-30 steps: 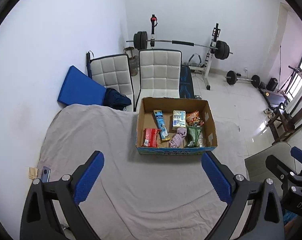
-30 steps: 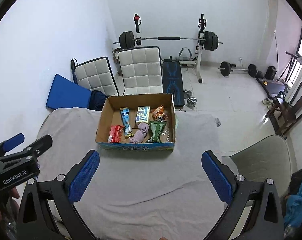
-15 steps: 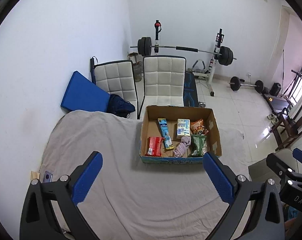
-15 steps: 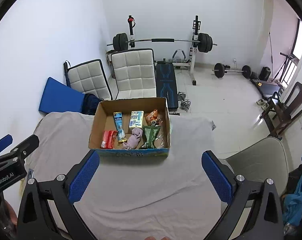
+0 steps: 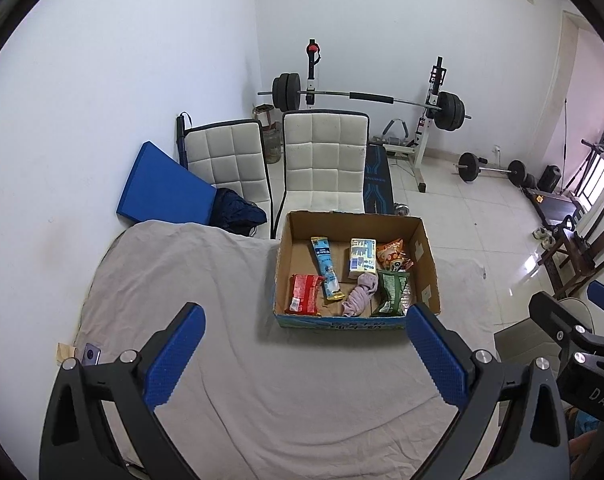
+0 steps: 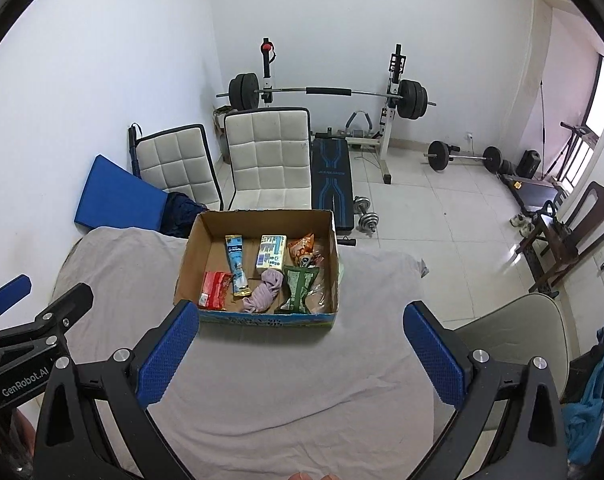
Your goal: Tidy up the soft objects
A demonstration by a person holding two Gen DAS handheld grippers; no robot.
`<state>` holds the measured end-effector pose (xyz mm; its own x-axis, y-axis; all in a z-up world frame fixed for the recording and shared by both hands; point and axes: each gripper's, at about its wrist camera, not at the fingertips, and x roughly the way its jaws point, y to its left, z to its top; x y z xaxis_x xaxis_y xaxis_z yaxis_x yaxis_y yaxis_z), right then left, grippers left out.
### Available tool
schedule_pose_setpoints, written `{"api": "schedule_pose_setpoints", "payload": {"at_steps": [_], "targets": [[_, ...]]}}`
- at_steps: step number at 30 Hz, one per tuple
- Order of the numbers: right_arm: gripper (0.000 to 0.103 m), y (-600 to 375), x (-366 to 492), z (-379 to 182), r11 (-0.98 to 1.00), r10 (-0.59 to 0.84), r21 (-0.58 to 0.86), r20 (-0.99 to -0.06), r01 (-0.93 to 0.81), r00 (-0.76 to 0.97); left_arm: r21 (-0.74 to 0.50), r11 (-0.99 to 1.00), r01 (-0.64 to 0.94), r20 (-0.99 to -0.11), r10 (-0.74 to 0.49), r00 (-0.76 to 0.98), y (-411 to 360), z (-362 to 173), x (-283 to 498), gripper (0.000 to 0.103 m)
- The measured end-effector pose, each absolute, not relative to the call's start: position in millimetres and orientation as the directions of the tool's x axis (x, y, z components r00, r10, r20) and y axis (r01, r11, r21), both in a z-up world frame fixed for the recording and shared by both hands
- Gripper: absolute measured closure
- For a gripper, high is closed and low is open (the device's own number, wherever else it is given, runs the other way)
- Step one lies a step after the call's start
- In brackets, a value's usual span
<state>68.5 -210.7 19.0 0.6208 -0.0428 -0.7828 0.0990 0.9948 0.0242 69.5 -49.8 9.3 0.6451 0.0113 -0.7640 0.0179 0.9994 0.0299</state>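
**Both grippers empty above cloth, box of soft items ahead**

Left gripper (image 5: 304, 354) had jaws spread wide, nothing between them; right gripper (image 6: 298, 354) likewise, jaws wide apart and empty; both hung over the grey cloth (image 5: 206, 320) covering the worktop, short of the cardboard box (image 5: 283, 256); box sat open-topped at the far part of the cloth; inside, red packet (image 5: 304, 294) at near left; blue sachet (image 5: 325, 273) just beside it; white-yellow pack (image 5: 362, 264) toward the back; orange snack bag (image 5: 390, 254) at back right; green bag (image 5: 392, 292) at near right; pinkish cloth (image 5: 360, 296) lay between sachet and green bag; two white chairs (image 5: 322, 160) stood behind the box; barbell rack (image 5: 366, 98) against the far wall.
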Motion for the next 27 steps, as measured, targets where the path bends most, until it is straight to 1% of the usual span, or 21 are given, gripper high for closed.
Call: {"api": "schedule_pose_setpoints", "payload": {"at_steps": [27], "targets": [[0.000, -219.1, 72.9, 13.4, 0.993, -0.054, 0.022, -0.788, 0.116, 0.613, 0.027, 1.000, 0.003, -0.756, 0.018, 0.655, -53.8, 13.4, 70.6, 0.000]]}}
